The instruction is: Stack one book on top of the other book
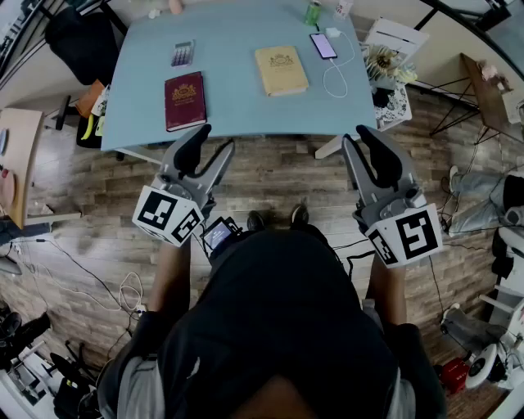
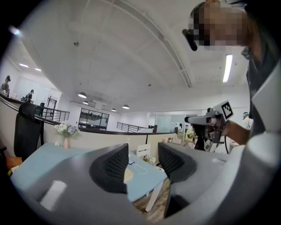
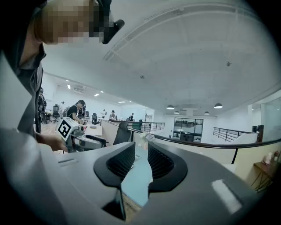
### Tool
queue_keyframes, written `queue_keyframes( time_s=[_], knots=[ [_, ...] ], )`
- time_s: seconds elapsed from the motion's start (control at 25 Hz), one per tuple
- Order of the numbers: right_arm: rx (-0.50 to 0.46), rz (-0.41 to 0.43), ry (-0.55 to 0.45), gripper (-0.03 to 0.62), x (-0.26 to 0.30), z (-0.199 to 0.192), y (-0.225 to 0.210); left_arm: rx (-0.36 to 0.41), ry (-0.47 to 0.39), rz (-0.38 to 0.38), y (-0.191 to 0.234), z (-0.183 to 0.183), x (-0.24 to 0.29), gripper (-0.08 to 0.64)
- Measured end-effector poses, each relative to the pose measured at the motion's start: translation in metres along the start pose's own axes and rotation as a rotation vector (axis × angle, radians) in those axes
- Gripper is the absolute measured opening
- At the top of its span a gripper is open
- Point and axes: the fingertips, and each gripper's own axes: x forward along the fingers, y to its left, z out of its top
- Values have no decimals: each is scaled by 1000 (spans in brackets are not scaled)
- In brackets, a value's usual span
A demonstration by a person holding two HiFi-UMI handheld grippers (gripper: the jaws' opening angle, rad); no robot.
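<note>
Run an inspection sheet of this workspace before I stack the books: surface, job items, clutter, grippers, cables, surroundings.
Surface: light blue table, mostly bare.
Job's things: dark red hardcover book lying flat at left; tan book lying flat at right; apart, not stacked.
Clutter: small grey calculator, smartphone, green bottle.
Grippers: left gripper and right gripper both open, empty, near the table's front edge.
Cables: white charging cable running from the smartphone; loose cables on the floor.
Surroundings: wooden floor, black chair.
</note>
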Motion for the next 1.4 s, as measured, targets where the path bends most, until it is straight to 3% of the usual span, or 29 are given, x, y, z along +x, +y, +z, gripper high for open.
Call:
queue_keyframes(
  time_s=[0.56, 0.8, 1.04, 1.4],
  knots=[
    [-17, -3, 30, 72, 21, 1, 20, -24, -12, -13, 27, -6, -11, 264],
    [40, 10, 31, 72, 28, -7, 12, -35, 7, -30, 26, -17, -2, 264],
    [91, 46, 14, 72, 49, -17, -10, -35, 37, 18, 38, -21, 11, 264],
    [133, 164, -23, 72, 102, -26, -70, -21, 61, 121, 53, -13, 63, 264]
  ],
)
